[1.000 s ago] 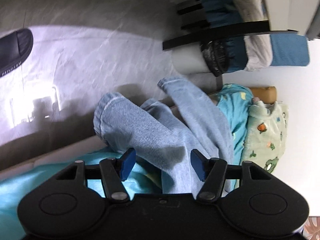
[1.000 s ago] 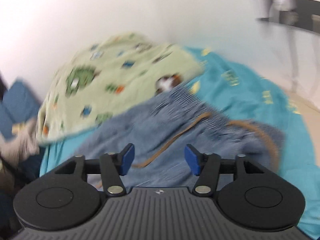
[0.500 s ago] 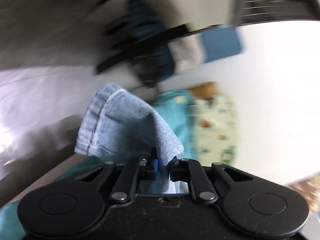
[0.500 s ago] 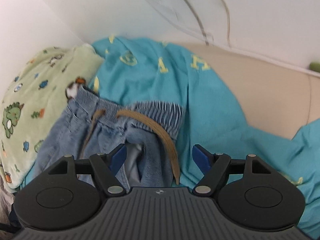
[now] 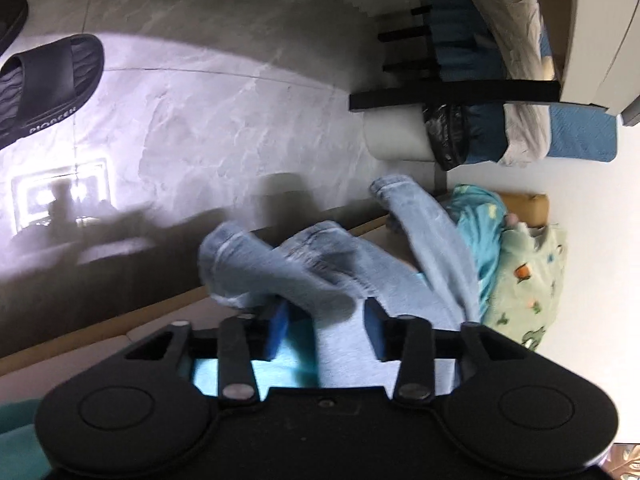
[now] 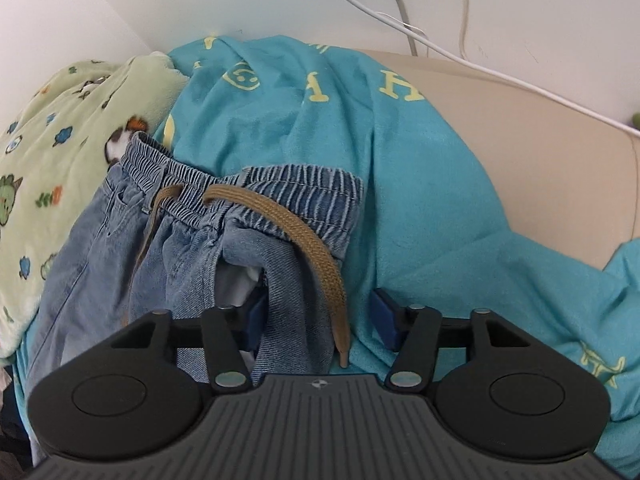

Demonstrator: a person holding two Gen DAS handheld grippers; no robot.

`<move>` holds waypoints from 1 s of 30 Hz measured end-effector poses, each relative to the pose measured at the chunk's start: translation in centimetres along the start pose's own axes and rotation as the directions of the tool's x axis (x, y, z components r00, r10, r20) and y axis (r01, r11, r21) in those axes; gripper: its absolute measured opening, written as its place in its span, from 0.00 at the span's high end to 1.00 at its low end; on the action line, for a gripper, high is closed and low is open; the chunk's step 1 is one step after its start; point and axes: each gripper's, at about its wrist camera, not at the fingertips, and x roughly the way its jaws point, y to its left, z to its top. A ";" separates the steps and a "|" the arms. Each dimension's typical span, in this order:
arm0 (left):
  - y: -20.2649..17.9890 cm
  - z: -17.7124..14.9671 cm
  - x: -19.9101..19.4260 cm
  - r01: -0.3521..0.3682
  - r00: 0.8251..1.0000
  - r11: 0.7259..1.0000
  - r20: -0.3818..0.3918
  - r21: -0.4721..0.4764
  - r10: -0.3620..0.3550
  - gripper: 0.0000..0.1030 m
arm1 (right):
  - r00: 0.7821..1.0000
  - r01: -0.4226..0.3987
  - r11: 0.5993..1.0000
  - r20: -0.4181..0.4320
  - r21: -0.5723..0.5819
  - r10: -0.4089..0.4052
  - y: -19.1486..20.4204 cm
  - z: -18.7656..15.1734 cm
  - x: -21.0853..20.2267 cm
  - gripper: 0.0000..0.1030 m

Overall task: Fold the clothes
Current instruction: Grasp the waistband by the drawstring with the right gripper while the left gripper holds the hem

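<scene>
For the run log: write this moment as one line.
task: fold clothes | left gripper: open, over jeans leg | right gripper: open at waistband, around drawstring | teal blanket underneath

Light-blue denim jeans (image 6: 120, 248) lie rumpled before me, elastic waistband (image 6: 280, 184) bunched and facing up, a tan drawstring (image 6: 312, 256) trailing down across the fabric. In my left view, both legs (image 5: 320, 264) sprawl apart, cuffs twisted.

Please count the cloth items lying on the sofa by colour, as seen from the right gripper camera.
Blue denim: 1, the jeans
Teal: 1, the blanket with yellow letters
Pale green: 1, the dinosaur-print blanket
Total: 3
</scene>
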 end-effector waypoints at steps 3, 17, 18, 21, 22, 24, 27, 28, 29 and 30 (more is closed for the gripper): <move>-0.6 0.4 0.6 -0.033 0.999 0.999 -0.041 -0.006 0.033 0.52 | 1.000 0.012 1.000 -0.014 0.008 -0.012 0.1 0.0 0.7 0.50; -5.8 -1.8 -4.9 0.160 0.979 0.984 0.120 0.074 -0.168 0.99 | 0.949 -0.232 0.972 0.225 0.026 0.220 1.3 -0.1 -5.4 0.93; -5.9 -2.0 -5.9 0.162 0.976 0.983 0.134 0.086 -0.173 0.99 | 0.938 -0.255 0.967 0.248 0.028 0.240 1.0 -0.1 -6.4 0.93; -5.6 -2.0 -6.5 0.126 0.982 0.988 0.130 0.090 -0.137 0.99 | 0.938 -0.251 0.966 0.260 0.062 0.228 0.1 -0.1 -7.3 0.93; -5.3 -1.8 -6.3 0.118 0.983 0.991 0.131 0.068 -0.126 0.99 | 0.949 -0.239 0.966 0.232 0.094 0.212 -0.3 0.1 -6.8 0.93; -5.4 -1.4 -5.8 0.104 0.985 0.994 0.138 0.041 -0.109 0.99 | 0.967 -0.217 0.966 0.166 0.141 0.192 -0.6 0.2 -5.7 0.93; -6.9 0.0 -4.7 0.092 0.986 0.996 0.137 0.007 -0.092 0.99 | 0.976 -0.194 0.973 0.123 0.126 0.179 1.0 0.6 -5.2 0.92; -7.7 0.7 -4.0 0.078 0.987 0.997 0.144 -0.002 -0.077 0.99 | 0.974 -0.197 0.975 0.134 0.100 0.183 2.2 0.9 -5.4 0.92; -8.6 1.4 -3.4 0.068 0.987 0.998 0.146 -0.016 -0.065 0.99 | 0.971 -0.200 0.977 0.147 0.070 0.188 3.7 1.3 -5.6 0.93; -9.5 2.1 -2.8 0.058 0.988 0.998 0.147 -0.030 -0.053 0.99 | 0.968 -0.203 0.978 0.159 0.041 0.194 5.2 1.6 -5.8 0.93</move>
